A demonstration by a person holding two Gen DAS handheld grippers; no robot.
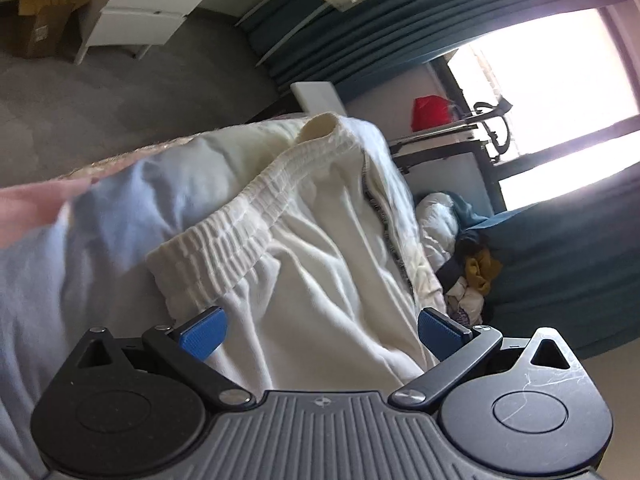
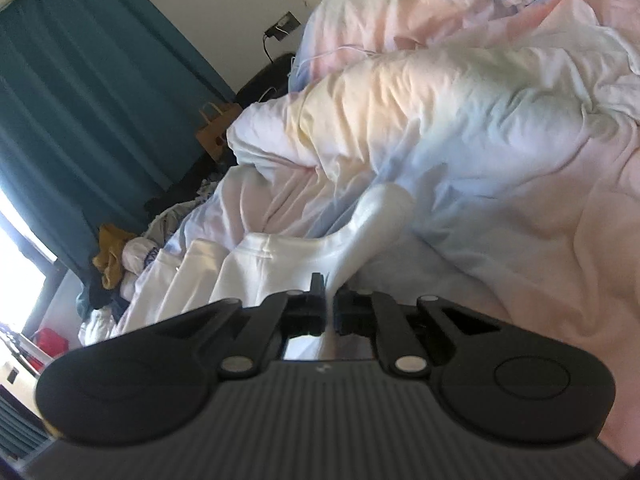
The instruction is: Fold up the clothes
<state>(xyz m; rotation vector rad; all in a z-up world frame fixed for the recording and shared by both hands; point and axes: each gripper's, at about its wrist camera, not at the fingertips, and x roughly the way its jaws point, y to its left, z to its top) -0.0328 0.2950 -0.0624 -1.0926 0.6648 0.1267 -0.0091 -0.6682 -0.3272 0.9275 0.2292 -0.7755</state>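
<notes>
White trousers (image 1: pixel 320 248) spread on bed (image 2: pixel 540 208), long axis running away from waistband (image 1: pixel 224 224). Left gripper (image 1: pixel 322 330) held wide open, empty, just above fabric. Right gripper (image 2: pixel 329 304) clamped on pinched fold.

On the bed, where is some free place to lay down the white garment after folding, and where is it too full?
Free: the flat pastel sheet between the bunched duvet and the right tongs, which are shut on the white garment. Crowded: the bed's window side, where a clothes pile lies by the teal curtain.
</notes>
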